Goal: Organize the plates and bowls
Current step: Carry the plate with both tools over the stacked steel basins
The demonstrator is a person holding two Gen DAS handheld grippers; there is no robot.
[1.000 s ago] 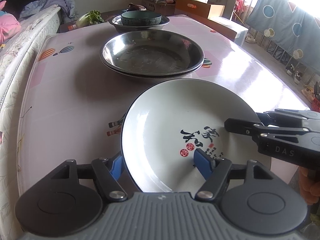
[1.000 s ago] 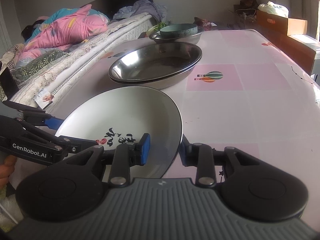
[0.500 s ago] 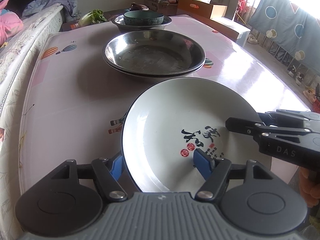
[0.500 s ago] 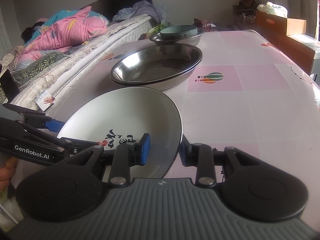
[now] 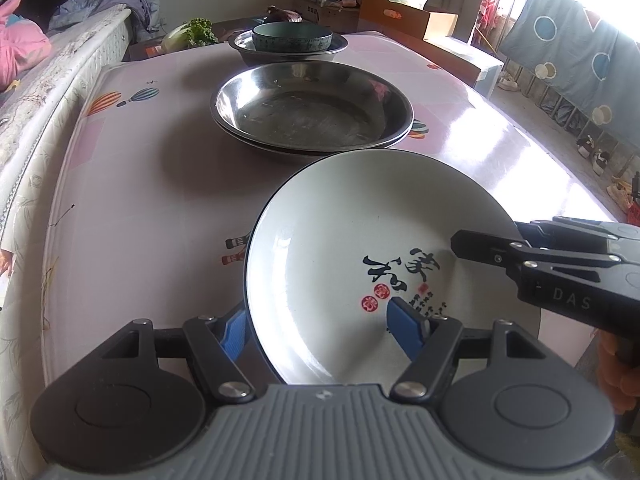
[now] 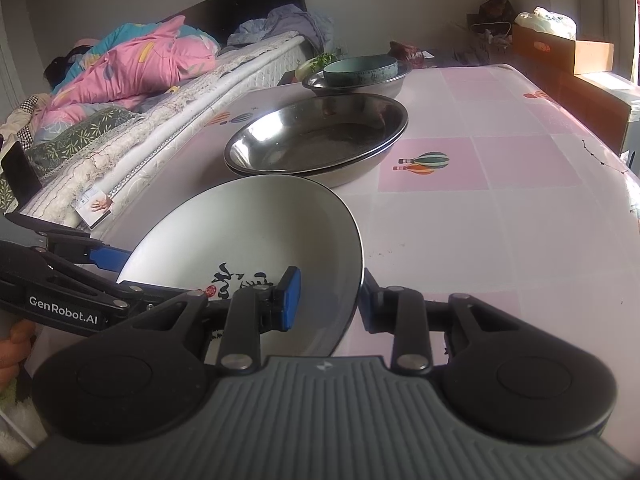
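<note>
A white plate with black calligraphy and red seals is held above the pink table; it also shows in the right wrist view. My left gripper is shut on its near-left rim. My right gripper is shut on its right rim. Beyond it lie stacked steel plates, also in the right wrist view. Farther back a teal bowl sits in a steel bowl; the right wrist view shows them too.
The pink patterned table runs ahead, its edge on the right. A bed with bedding lies along the left. Cardboard boxes and greens stand behind the table.
Both grippers carry the white plate slightly forward, toward the stacked steel plates. The grip on the plate is unchanged.
</note>
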